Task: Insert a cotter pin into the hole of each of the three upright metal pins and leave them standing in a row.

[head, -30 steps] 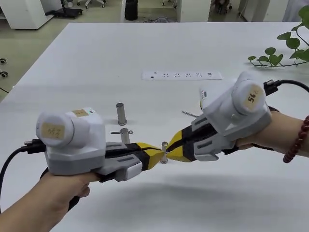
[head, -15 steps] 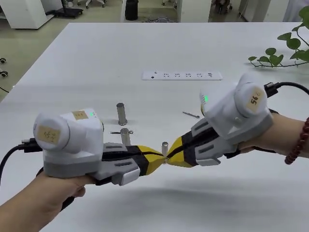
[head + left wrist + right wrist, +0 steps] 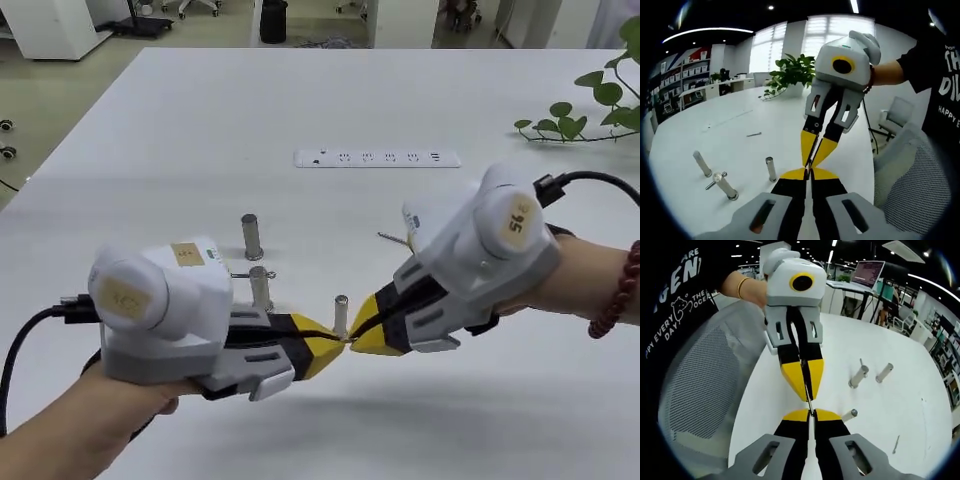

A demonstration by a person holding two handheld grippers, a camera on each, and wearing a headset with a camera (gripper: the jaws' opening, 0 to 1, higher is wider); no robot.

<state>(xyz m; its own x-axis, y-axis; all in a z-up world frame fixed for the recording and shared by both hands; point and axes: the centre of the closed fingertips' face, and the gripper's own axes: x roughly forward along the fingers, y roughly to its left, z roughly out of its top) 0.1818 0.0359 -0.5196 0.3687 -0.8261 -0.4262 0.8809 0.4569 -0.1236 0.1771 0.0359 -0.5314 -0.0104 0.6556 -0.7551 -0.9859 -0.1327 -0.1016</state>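
Note:
Three upright metal pins stand on the white table. The far pin (image 3: 250, 235) is bare. A cotter pin runs through the middle pin (image 3: 260, 286). The near pin (image 3: 341, 312) is bare too and stands just behind the gripper tips. My left gripper (image 3: 332, 350) and right gripper (image 3: 362, 338) meet tip to tip, both shut. A thin cotter pin (image 3: 809, 401) bridges the two pairs of jaws. In the left gripper view the near pin (image 3: 771, 169) stands left of my left gripper (image 3: 808, 173). A loose cotter pin (image 3: 393, 238) lies behind the right gripper.
A white power strip (image 3: 378, 157) lies across the table's far middle. A leafy plant (image 3: 590, 110) trails in at the far right. The right gripper's black cable (image 3: 590, 178) loops over the wrist. An office chair (image 3: 705, 385) stands beside the table edge.
The touching tips have drawn slightly toward me, from level with the near pin to just in front of it. The left gripper's body has shifted right. The pins have not moved.

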